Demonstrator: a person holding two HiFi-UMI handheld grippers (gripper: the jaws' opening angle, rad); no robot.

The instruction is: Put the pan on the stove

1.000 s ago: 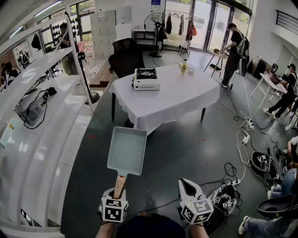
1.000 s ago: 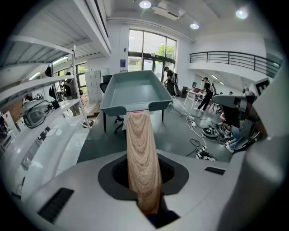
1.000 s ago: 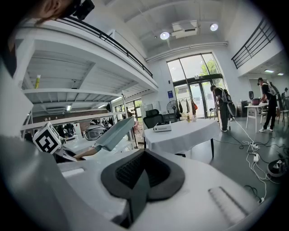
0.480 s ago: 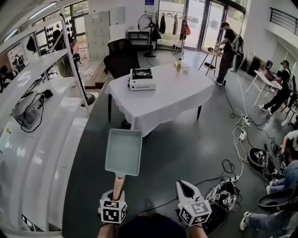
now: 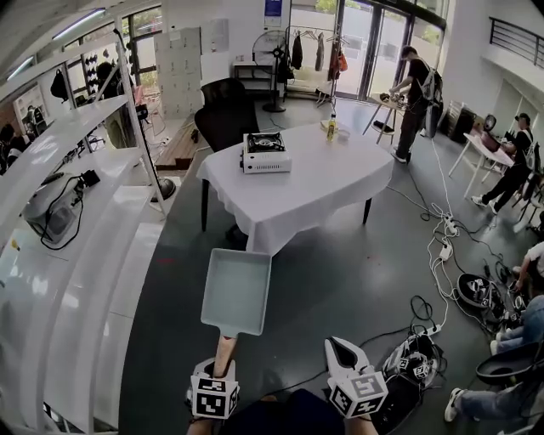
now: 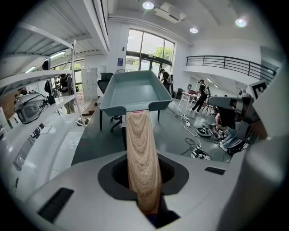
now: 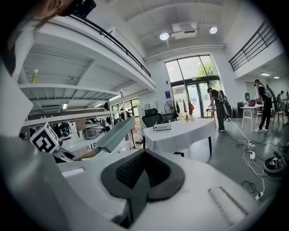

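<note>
While head view shows stove (image 5: 266, 152), left gripper view shows pan handle (image 6: 142, 162) clamped

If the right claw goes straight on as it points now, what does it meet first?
Likely the table; the way to it looks free, though depth is unclear.

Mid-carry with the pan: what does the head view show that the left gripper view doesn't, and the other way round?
Head view only: the stove on the white table, beyond the pan; in the other view the pan hides it.
Left gripper view only: the left hand-held gripper seen close, jaws pressed on the pan's wooden handle, and the ceiling lights.
Both: the pan, the white shelves on the left, and cables on the floor.
</note>
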